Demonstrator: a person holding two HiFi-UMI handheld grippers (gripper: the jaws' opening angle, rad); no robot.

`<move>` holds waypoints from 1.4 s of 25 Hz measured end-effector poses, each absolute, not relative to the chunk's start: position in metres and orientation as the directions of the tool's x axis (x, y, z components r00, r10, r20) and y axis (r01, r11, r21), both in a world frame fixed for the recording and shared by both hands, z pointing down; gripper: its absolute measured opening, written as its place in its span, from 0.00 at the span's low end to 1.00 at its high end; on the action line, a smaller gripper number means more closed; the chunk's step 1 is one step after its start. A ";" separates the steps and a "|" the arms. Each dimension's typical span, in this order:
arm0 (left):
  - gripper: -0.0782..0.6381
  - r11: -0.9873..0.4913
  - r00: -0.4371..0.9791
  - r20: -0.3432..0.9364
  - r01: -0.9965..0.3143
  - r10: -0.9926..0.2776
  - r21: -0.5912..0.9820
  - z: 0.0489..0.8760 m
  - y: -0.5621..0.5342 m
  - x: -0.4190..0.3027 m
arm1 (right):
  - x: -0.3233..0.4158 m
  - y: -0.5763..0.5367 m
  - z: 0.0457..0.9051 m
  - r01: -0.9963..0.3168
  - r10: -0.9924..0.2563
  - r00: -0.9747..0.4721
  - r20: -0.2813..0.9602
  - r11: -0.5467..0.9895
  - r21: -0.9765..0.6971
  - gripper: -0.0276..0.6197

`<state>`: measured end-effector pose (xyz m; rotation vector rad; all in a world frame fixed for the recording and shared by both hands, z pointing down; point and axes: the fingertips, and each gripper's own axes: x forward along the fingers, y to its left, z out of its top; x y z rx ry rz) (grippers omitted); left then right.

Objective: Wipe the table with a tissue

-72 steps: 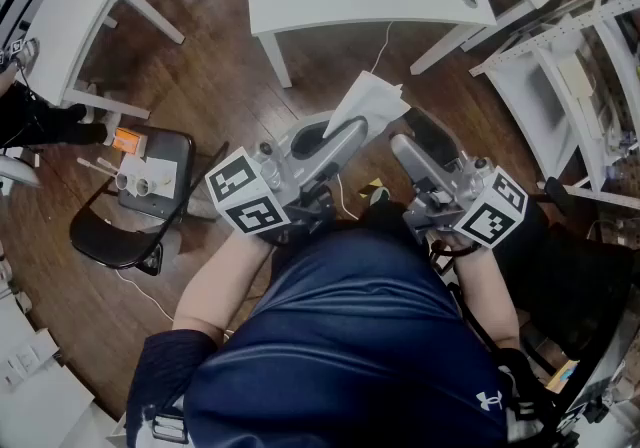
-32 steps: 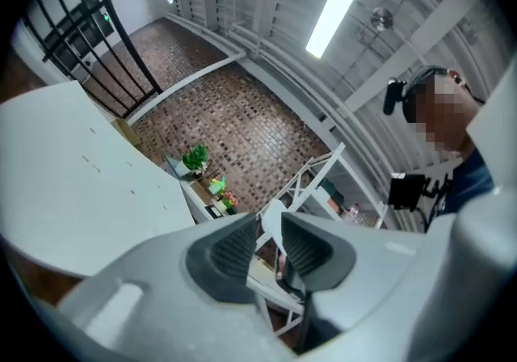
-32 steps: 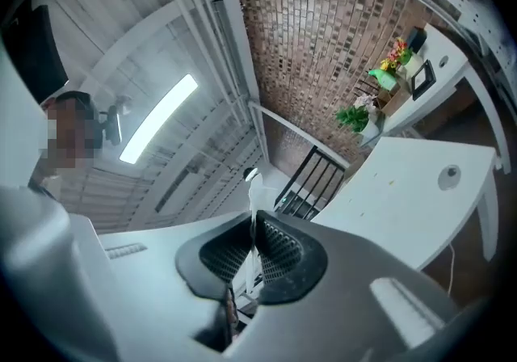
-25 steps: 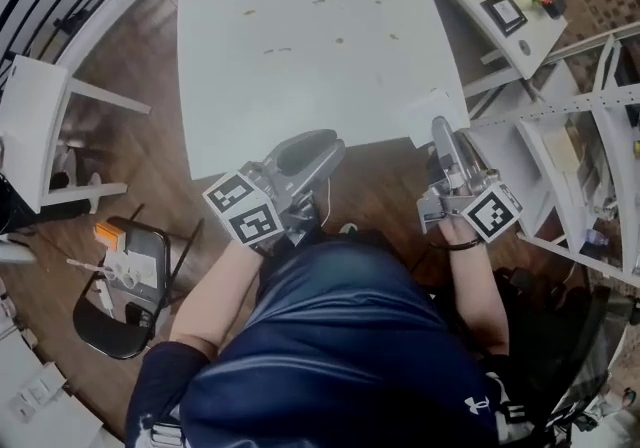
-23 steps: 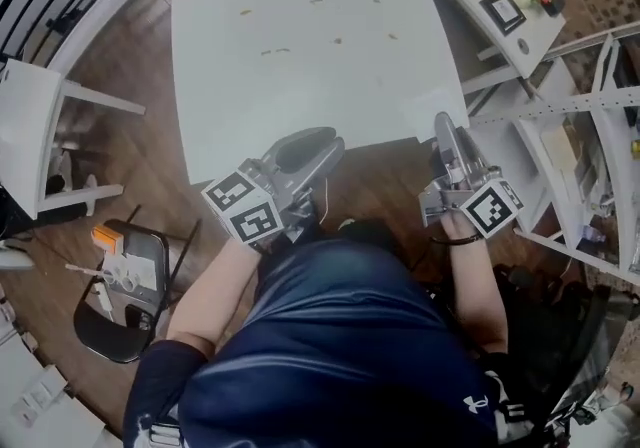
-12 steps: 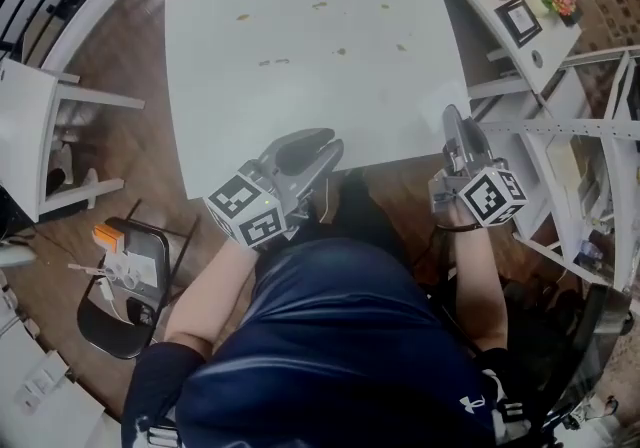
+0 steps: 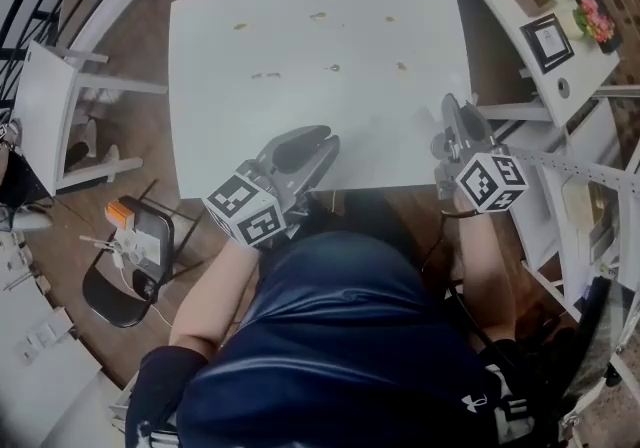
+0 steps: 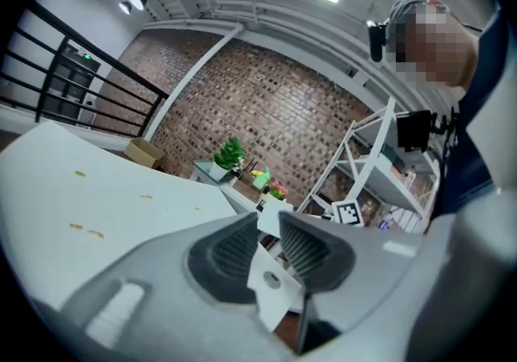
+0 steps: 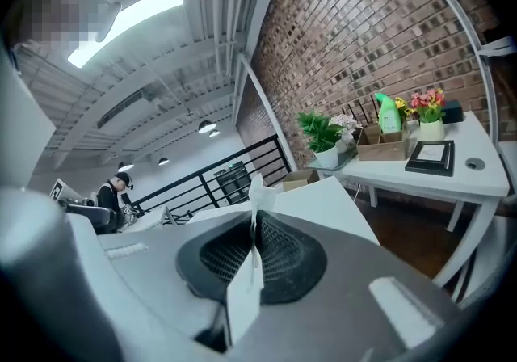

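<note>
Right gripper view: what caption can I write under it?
Right gripper, fingers shut on a white tissue, pointing at the white table.

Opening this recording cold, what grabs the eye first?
The white table fills the head view, with small brown spots scattered over its far half. At its near right corner the right gripper is shut on a thin white tissue; the left gripper, jaws apart and empty, is at the near edge.
</note>
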<state>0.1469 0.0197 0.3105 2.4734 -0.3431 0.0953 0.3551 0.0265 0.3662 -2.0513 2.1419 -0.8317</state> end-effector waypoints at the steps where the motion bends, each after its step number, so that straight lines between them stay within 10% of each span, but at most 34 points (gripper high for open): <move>1: 0.23 -0.762 0.960 0.162 -0.281 -0.230 0.583 0.313 0.018 0.150 | 0.360 0.023 0.373 -0.909 -0.936 -0.121 0.331 -0.030 -0.415 0.07; 22: 0.21 -0.637 0.929 0.237 -0.368 -0.286 0.677 0.374 -0.035 0.138 | 0.398 -0.063 0.490 -0.982 -0.723 -0.070 0.687 0.171 0.080 0.07; 35: 0.20 -0.576 0.909 0.252 -0.407 -0.332 0.709 0.392 -0.049 0.118 | 0.394 -0.088 0.548 -0.967 -0.594 -0.098 0.799 0.245 0.064 0.07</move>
